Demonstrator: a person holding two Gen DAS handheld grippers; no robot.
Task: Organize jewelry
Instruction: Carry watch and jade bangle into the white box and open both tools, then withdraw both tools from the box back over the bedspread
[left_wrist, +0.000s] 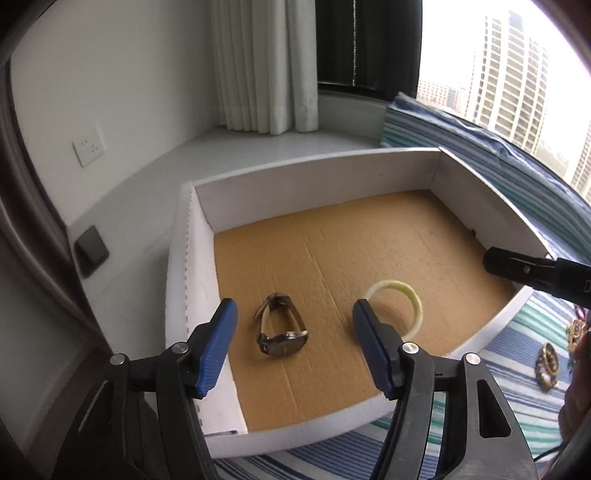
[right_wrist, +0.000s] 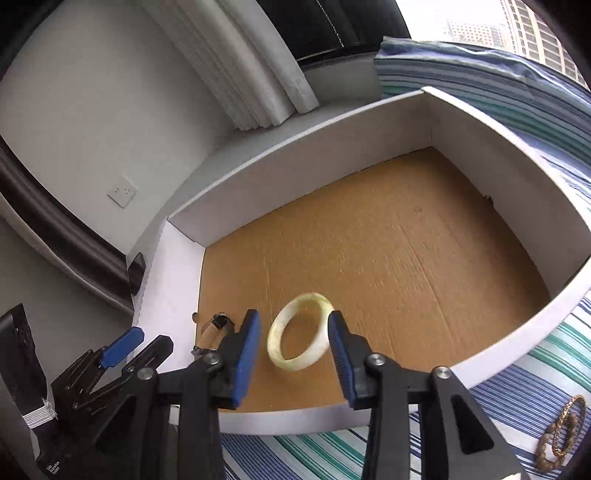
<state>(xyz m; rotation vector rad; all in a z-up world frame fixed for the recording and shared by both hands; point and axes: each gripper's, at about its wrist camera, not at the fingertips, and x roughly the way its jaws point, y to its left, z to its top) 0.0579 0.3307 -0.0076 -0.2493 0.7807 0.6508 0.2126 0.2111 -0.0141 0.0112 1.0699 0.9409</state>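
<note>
A white box (left_wrist: 314, 184) with a brown cardboard floor stands on a striped cloth. On its floor lie a dark wristwatch (left_wrist: 282, 334) and a pale cream bangle (left_wrist: 416, 308), a little apart. My left gripper (left_wrist: 293, 310) hovers open above the watch, and its blue pads touch nothing. In the right wrist view, my right gripper (right_wrist: 293, 321) is open above the bangle (right_wrist: 295, 363), which lies flat on the cardboard, not pinched. There the watch (right_wrist: 218, 325) is half hidden behind the left finger. The left gripper (right_wrist: 144, 339) shows at lower left, and the right gripper (left_wrist: 517, 267) reaches in over the box's right wall.
Gold and beaded bracelets (right_wrist: 561, 432) lie on the blue-green striped cloth (right_wrist: 325, 454) right of the box, also seen as bracelets (left_wrist: 546, 365). Behind the box are a grey ledge (left_wrist: 258, 147), white curtains (left_wrist: 266, 62) and a window. A dark small object (left_wrist: 90, 251) lies on the ledge at left.
</note>
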